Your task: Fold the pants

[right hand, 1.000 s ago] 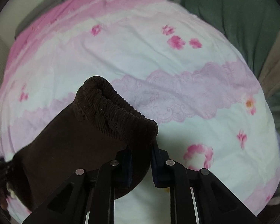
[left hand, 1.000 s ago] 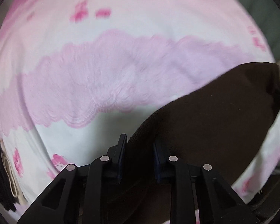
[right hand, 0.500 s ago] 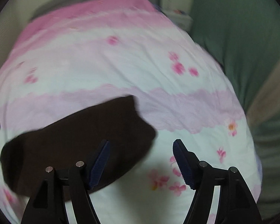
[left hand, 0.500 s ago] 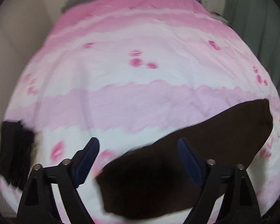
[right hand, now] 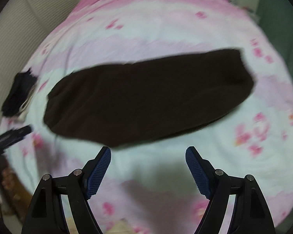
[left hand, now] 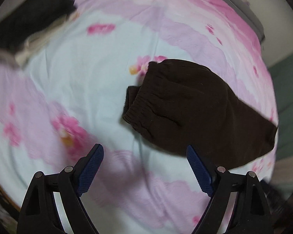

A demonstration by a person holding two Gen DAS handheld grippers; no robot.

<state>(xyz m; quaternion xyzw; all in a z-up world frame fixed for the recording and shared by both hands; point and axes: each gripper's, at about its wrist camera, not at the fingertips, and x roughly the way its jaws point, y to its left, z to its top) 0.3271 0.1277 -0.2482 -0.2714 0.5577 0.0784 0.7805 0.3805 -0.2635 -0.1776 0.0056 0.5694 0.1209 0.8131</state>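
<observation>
The dark brown pants (right hand: 146, 97) lie folded lengthwise as a long flat strip on the pink and white flowered bedspread (right hand: 166, 29). In the left wrist view the pants (left hand: 195, 107) show their ribbed waistband end, right of centre. My left gripper (left hand: 144, 156) is open and empty above the bedspread (left hand: 87, 78), just short of the waistband. My right gripper (right hand: 148, 154) is open and empty, just short of the strip's near edge. Both views are motion-blurred.
A black and white folded garment (left hand: 27, 29) lies near the bed's edge; it also shows in the right wrist view (right hand: 19, 93). A green curtain (right hand: 279, 19) hangs beyond the bed on the right. A pale wall (right hand: 19, 29) runs along the left.
Both grippers let go of the pants, opened wide and drew back. The pants now lie flat on the bed. The left view has swung toward the waistband end.
</observation>
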